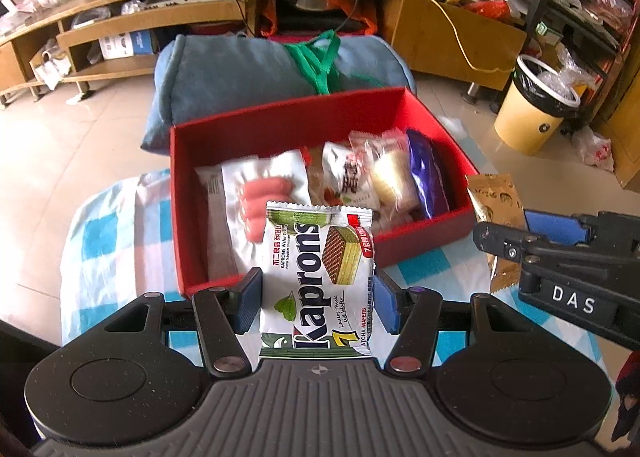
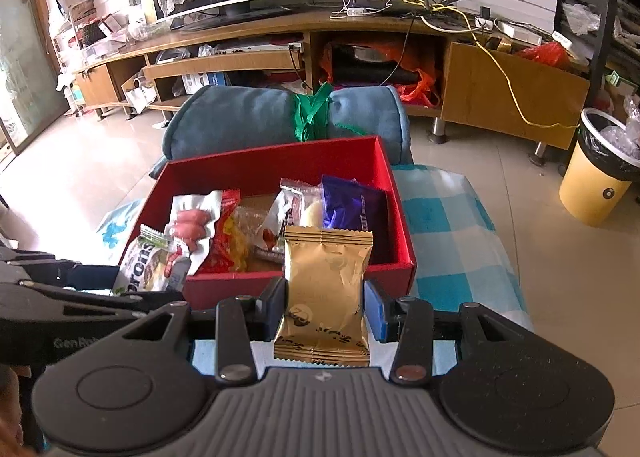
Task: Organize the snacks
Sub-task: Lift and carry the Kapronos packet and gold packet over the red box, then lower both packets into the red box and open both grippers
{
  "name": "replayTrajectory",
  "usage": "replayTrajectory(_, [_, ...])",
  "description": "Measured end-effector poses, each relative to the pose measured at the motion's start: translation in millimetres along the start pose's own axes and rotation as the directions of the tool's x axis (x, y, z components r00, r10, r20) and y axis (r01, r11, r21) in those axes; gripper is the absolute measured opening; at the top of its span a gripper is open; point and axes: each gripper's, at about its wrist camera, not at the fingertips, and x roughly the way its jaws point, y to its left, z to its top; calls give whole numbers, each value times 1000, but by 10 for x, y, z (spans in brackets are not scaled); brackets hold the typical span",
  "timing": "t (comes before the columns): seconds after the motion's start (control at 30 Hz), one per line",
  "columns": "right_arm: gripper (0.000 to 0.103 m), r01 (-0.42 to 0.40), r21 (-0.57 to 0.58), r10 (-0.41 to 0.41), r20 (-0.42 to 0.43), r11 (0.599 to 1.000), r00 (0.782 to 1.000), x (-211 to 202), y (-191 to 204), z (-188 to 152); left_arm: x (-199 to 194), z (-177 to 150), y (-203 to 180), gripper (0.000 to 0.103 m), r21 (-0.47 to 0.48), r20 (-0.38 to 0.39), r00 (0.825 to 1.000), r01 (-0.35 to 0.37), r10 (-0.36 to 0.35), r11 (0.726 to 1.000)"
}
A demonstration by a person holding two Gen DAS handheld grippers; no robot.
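My left gripper is shut on a white and green Kaprons wafer pack, held over the near edge of a red box. My right gripper is shut on a gold snack pack, held just in front of the red box. The box holds several snacks: a sausage pack, a white cake pack and a purple pack. The wafer pack also shows in the right wrist view, and the gold pack in the left wrist view.
The box sits on a blue checked cloth. A rolled blue blanket tied with green cord lies behind it. A wooden TV stand runs along the back. A yellow bin stands on the tiled floor at right.
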Motion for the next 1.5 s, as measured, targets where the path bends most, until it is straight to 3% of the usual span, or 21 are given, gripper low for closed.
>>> replayTrajectory(0.63, [40,-9,15,8,41,1000,999,245,-20,404,127,419,149,65,-61,52,997,-46,49,997])
replayTrajectory(1.5, [40,4,6,-4,-11,1000,1000,719,-55,578,489,565,185,65,-69,-1,995,-99,100,993])
